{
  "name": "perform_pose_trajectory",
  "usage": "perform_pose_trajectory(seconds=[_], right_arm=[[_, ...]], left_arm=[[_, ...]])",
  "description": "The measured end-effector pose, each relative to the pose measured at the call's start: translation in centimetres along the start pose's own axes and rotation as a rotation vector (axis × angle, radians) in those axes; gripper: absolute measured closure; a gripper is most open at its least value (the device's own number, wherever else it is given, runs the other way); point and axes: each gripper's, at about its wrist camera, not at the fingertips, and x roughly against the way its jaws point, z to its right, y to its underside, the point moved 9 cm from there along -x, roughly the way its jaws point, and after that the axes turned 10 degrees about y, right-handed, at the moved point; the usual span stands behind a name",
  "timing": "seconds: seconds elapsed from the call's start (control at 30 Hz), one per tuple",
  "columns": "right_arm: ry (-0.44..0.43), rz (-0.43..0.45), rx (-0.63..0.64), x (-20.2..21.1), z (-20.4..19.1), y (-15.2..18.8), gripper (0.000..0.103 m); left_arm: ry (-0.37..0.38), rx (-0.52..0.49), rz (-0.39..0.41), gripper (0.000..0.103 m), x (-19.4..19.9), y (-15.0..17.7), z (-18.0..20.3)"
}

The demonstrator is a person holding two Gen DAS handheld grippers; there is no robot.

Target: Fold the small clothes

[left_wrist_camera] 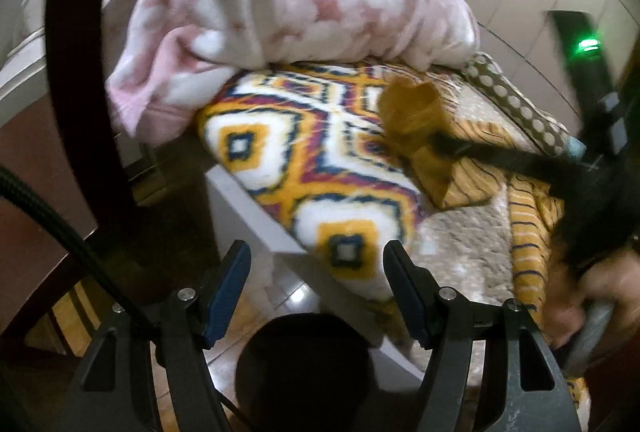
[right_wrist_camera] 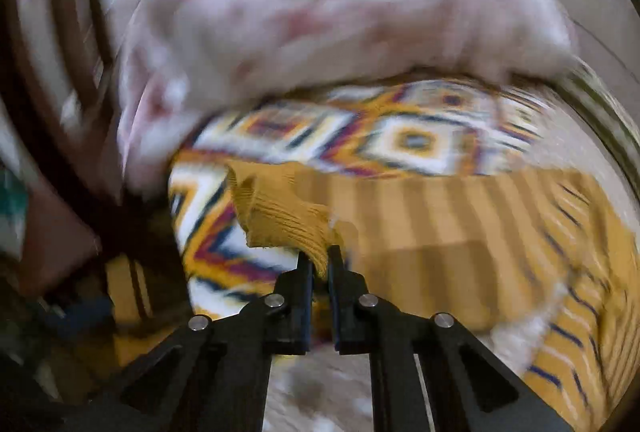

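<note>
A small mustard-yellow garment with thin dark and white stripes (right_wrist_camera: pixel 440 232) lies on the bed, spread toward the right. Its ribbed plain-yellow cuff (right_wrist_camera: pixel 280 216) is lifted, and my right gripper (right_wrist_camera: pixel 319 260) is shut on that ribbed fabric. In the left wrist view the same cuff (left_wrist_camera: pixel 412 112) stands up off the bed with the right gripper (left_wrist_camera: pixel 438 143) pinching its lower end, the striped garment (left_wrist_camera: pixel 472 176) trailing below it. My left gripper (left_wrist_camera: pixel 316 252) stands open with nothing between its blue pads, over the bed's near corner and left of the garment.
A bulky pink floral blanket (left_wrist_camera: pixel 280 4) is piled at the back over a diamond-patterned blanket (left_wrist_camera: pixel 300 136). Beige bedding (left_wrist_camera: pixel 460 244) lies under the garment, a polka-dot pillow (left_wrist_camera: pixel 516 108) at the right. The white bed frame edge (left_wrist_camera: pixel 256 216), a dark wooden post (left_wrist_camera: pixel 76 72) and a person's hand (left_wrist_camera: pixel 592 296) are near.
</note>
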Motion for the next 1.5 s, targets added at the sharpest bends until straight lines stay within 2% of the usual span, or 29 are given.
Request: perform_pose_trajectory(seconds=[0.1, 0.2, 0.33, 0.43, 0.5, 0.57, 0.63, 0.7, 0.77, 0.83, 0.9, 1.0, 1.17, 1.23, 1.3, 1.33, 1.5], right_arm=[[-0.003, 0.043, -0.202, 3.8, 7.5, -0.5, 0.095], [0.055, 0.094, -0.432, 8.1, 18.3, 1.2, 0.095], [0.221, 0.077, -0.687, 11.5, 32.3, 8.1, 0.095], [0.360, 0.011, -0.829, 12.2, 40.0, 15.1, 0.095], [0.429, -0.046, -0.895, 11.9, 43.4, 19.3, 0.095], [0.424, -0.105, -0.961, 10.9, 45.2, 22.7, 0.095], [0.420, -0.136, -1.019, 10.3, 46.2, 25.0, 0.095], [0.407, -0.100, -1.048, 11.5, 47.1, 26.2, 0.093], [0.436, -0.076, -1.048, 13.1, 47.5, 26.4, 0.089], [0.512, -0.049, -1.040, 15.7, 48.2, 27.2, 0.088], [0.509, -0.035, -1.035, 17.4, 47.9, 27.9, 0.087], [0.435, -0.055, -1.032, 18.6, 46.4, 30.8, 0.080], [0.262, -0.099, -1.048, 17.7, 41.4, 35.5, 0.080], [0.174, -0.092, -1.061, 17.3, 39.1, 36.6, 0.080], [0.114, -0.069, -1.066, 17.3, 37.0, 37.0, 0.079], [0.084, -0.056, -1.067, 17.3, 36.0, 37.1, 0.079], [-0.077, -0.003, -1.095, 17.8, 31.4, 38.1, 0.078]], left_arm=[[0.042, -0.048, 0.006, 0.036, 0.1, -0.4, 2.7], [0.074, -0.106, 0.007, 0.036, 0.0, -0.6, 5.6], [0.118, -0.159, -0.010, 0.035, -0.7, -0.4, 9.0], [0.146, -0.207, -0.028, 0.034, -1.6, -0.1, 11.6], [0.162, -0.240, -0.044, 0.034, -2.5, 0.0, 13.4], [0.176, -0.261, -0.066, 0.033, -3.6, 0.2, 14.9], [0.197, -0.273, -0.103, 0.033, -4.9, 0.4, 16.2], [0.225, -0.277, -0.146, 0.032, -6.4, 0.6, 17.6], [0.239, -0.289, -0.174, 0.028, -7.7, 0.9, 18.6], [0.225, -0.297, -0.192, 0.027, -9.1, 1.0, 18.8], [0.225, -0.291, -0.226, 0.027, -10.5, 1.6, 19.0], [0.280, -0.259, -0.286, 0.028, -12.2, 2.5, 19.3], [0.337, -0.252, -0.322, 0.028, -13.5, 3.3, 20.4], [0.379, -0.258, -0.348, 0.038, -13.3, 4.0, 21.2], [0.436, -0.257, -0.396, 0.056, -12.9, 5.3, 22.0], [0.451, -0.261, -0.415, 0.056, -12.7, 6.2, 22.3], [0.432, -0.331, -0.380, 0.059, -10.6, 8.3, 22.3]])
